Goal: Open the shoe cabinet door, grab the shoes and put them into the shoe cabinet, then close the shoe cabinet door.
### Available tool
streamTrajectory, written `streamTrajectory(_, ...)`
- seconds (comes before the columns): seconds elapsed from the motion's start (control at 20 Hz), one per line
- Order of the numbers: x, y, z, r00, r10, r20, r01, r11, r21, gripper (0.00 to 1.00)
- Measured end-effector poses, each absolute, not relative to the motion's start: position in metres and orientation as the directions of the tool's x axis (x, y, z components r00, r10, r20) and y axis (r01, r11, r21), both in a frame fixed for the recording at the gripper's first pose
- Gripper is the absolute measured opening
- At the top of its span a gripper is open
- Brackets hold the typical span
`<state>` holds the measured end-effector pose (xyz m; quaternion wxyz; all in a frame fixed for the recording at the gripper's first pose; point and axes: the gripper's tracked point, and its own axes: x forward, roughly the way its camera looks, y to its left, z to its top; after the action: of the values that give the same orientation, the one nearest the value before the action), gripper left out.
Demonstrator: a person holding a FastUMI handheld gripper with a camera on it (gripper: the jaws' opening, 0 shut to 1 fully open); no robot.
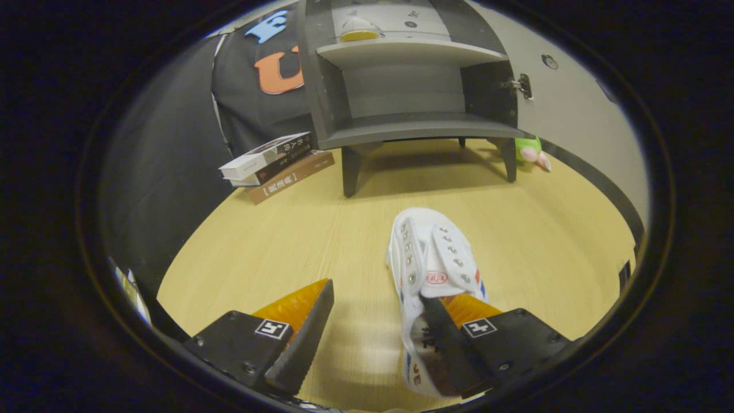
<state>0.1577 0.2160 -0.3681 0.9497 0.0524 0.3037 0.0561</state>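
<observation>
Risk check, left to right, clock directions taken from the gripper [378, 304].

10 o'clock: stack of books [275, 166] on the wooden floor [298, 241], just left of the shoe cabinet [401, 86]. Well off the likely path; only a wide leftward swing would clip them.

12 o'clock: cabinet door [567, 109] already swung open to the right, hinge [523, 86] visible. Lower shelf [421, 131] bare, ready for loading. Another shoe [358, 28] apparently on the upper level, partly hidden. Risks here: toe catching the shelf lip if carried too low, or striking the upper shelf edge if too high.

1 o'clock, close in: white shoe [433, 269] on the floor, toe toward the cabinet, heel end at the right finger. Jaws spread wide, nothing clamped. Right finger appears to sit inside the shoe opening or against its collar; cannot tell which. Left finger [304, 338] well apart from the shoe, over bare floor.

Main failure mode: closing from here probably pinches only one soft sidewall. Thin fabric grip, so likely sag, rotation or slip-out mid-carry. Also possible: left finger shoving the shoe sideways before contact on both sides.

2 o'clock: green plush toy [530, 150] by the right cabinet leg, under the open door. Could obstruct the door on closing.
</observation>
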Motion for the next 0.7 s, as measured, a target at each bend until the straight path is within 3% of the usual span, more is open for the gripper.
streamTrajectory(0.2, 0.171, 0.211, -0.370, 0.807, 0.139, -0.574, -0.068, 0.987, 0.142, 0.93)
streamTrajectory(0.45, 0.174, 0.206, -0.373, 0.797, 0.153, -0.584, -0.046, 0.980, 0.195, 0.19)
streamTrajectory(0.55, 0.174, 0.203, -0.369, 0.791, 0.161, -0.590, -0.065, 0.981, 0.181, 0.13)
streamTrajectory(0.7, 0.185, 0.190, -0.342, 0.821, 0.128, -0.557, -0.052, 0.987, 0.151, 0.13)
